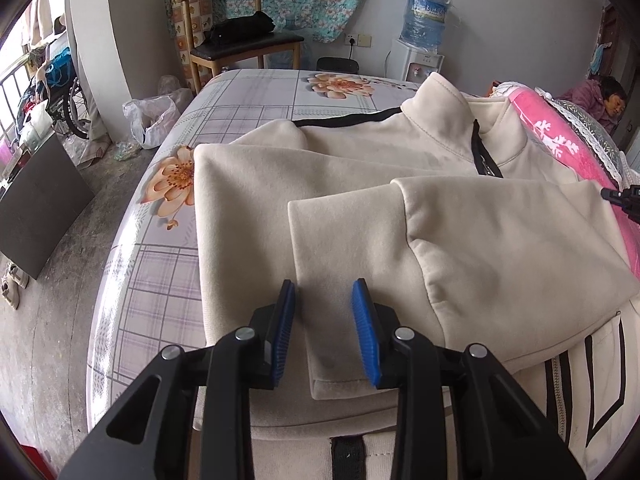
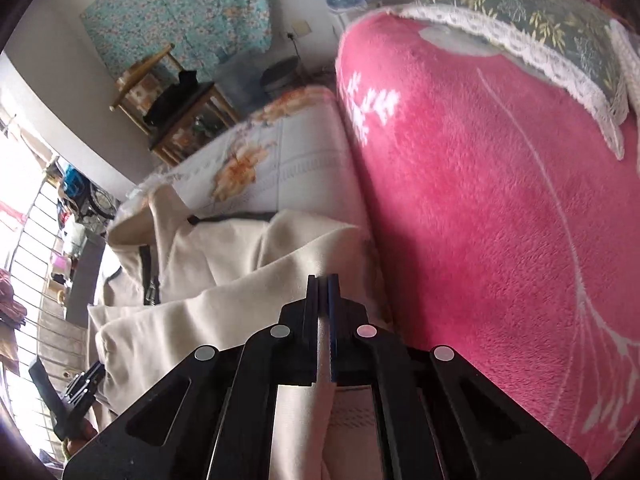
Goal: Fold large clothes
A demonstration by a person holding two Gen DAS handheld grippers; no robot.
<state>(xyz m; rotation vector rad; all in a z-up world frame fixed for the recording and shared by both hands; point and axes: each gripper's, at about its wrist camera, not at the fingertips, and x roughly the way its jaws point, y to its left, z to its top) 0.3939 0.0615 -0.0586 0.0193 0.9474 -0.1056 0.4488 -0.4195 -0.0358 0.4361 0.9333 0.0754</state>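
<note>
Listing left to right: patterned bedsheet (image 1: 240,92), bare at the bed's left side, serving as the folding surface. 1 cream jacket (image 1: 360,160) spread across it, collar toward the far end, 2 sleeves folded in over the chest, seemingly to narrow it. Left gripper (image 1: 323,320), jaws apart, straddling the near sleeve cuff without pinching it. Right gripper (image 2: 323,312), clenched; pale cloth shows between its jaws, probably the jacket's right edge. Pink blanket (image 2: 500,220) heaped just beside that edge, crowding the garment.
</note>
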